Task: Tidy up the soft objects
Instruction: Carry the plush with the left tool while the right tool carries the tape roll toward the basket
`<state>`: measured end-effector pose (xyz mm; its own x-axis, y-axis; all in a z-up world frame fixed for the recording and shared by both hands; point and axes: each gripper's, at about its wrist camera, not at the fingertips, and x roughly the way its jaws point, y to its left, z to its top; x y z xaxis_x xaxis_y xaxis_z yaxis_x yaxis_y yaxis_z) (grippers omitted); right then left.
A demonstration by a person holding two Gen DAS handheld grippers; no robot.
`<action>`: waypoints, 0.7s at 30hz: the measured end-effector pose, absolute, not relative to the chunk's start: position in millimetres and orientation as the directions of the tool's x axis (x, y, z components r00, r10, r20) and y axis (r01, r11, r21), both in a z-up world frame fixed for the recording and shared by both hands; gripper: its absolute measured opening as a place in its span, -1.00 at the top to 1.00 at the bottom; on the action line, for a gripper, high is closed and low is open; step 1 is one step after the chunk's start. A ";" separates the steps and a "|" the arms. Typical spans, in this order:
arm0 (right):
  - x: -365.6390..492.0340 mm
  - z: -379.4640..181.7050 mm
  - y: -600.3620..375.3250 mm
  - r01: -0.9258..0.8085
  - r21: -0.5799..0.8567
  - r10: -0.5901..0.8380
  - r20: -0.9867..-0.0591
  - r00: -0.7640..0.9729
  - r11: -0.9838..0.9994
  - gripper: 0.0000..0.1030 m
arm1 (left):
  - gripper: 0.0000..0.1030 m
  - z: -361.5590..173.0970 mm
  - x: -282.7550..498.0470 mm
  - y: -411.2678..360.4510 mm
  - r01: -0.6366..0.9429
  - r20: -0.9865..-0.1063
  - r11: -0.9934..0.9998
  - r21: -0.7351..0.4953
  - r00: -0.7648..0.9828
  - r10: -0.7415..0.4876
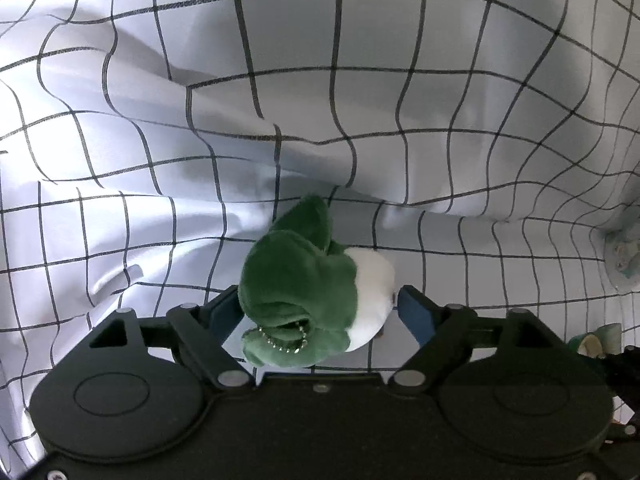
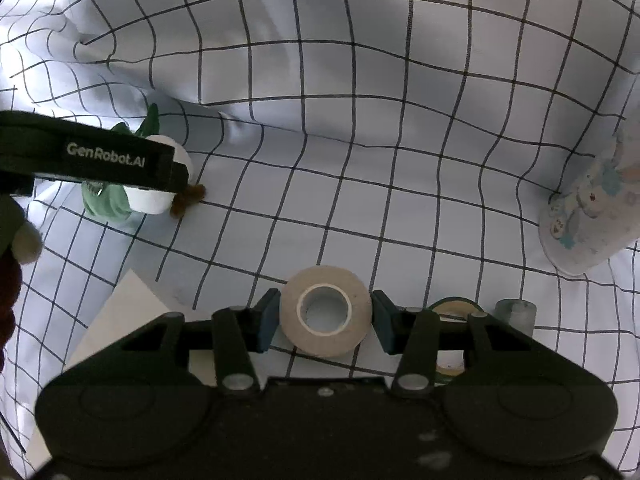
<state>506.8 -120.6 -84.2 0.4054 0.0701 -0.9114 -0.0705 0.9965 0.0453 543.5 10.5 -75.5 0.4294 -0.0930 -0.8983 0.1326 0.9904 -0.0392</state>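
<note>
A green and white plush toy (image 1: 308,288) with a small bead chain sits between the jaws of my left gripper (image 1: 318,312), which are closed against its sides. The same toy (image 2: 120,200) shows at the left of the right wrist view, under the left gripper's black body (image 2: 92,160), low over the checked cloth. My right gripper (image 2: 324,320) has its jaws on either side of a beige roll of tape (image 2: 324,312); a narrow gap shows on each side, so the roll is not clamped.
A wrinkled white cloth with a black grid (image 2: 360,140) covers the surface. A patterned pastel cup (image 2: 588,216) lies at the right. A white sheet (image 2: 120,312), a green tape roll (image 2: 452,308) and a small grey cylinder (image 2: 514,314) lie near the right gripper.
</note>
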 end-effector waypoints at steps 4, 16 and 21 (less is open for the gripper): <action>505.0 -84.0 -121.5 -0.073 0.045 0.071 -0.911 0.407 0.996 0.07 | -0.61 -75.2 544.9 7.1 0.123 -0.893 0.992 -0.027 0.442 -0.079; 506.0 -59.2 -123.3 -0.060 0.064 0.085 -0.876 0.475 0.996 0.07 | -0.26 -80.5 543.2 10.7 0.074 -0.872 0.997 -0.034 0.484 -0.065; 502.6 -40.0 -102.5 -0.121 0.084 0.135 -0.841 0.525 0.989 0.07 | -0.26 -60.6 521.3 33.5 0.027 -0.850 0.999 -0.030 0.525 -0.039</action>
